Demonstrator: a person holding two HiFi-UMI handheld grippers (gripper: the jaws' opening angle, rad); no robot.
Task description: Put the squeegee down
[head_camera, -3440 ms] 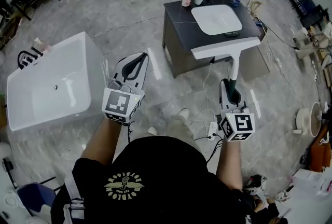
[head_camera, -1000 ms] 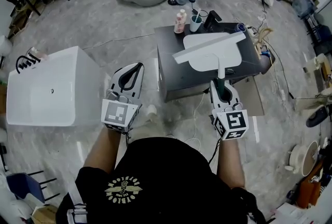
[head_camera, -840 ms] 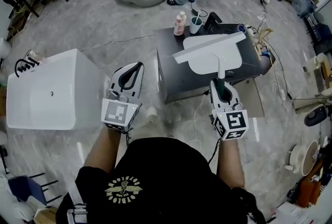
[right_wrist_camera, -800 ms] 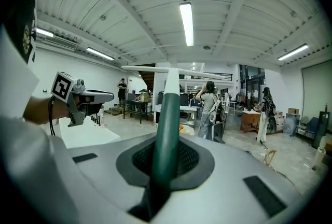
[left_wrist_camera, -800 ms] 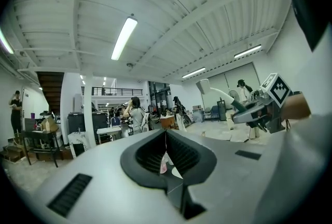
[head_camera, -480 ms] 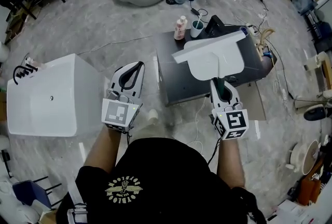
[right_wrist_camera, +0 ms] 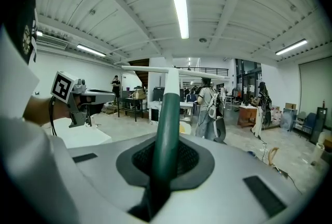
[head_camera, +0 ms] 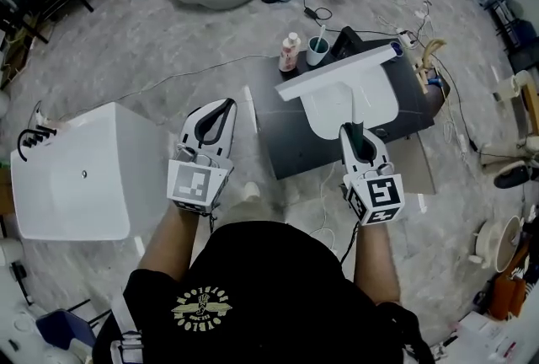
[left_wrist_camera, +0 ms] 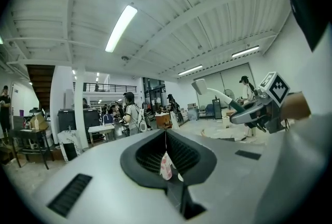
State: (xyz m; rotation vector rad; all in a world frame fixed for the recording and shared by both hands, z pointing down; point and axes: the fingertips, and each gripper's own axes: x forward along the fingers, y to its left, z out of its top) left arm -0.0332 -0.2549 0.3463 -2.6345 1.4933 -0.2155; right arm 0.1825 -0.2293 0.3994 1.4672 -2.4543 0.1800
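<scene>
Readable txt: none.
Shirt logo (head_camera: 200, 304) is showing curved lettering round an emblem, but chars are coming out too small to read.

Grey, perhaps marble floor (head_camera: 168, 42); white bathtub (head_camera: 135, 160); dark vanity cabinet (head_camera: 286, 143).

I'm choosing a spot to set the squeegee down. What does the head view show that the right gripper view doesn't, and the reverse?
Head view only: the dark vanity top with its white basin right under the squeegee blade, and a pink bottle and a cup at its far edge. Right gripper view only: the ceiling lamp and a balcony railing far off. Both: the squeegee's green handle clamped in the right gripper, and the left gripper alongside.
</scene>
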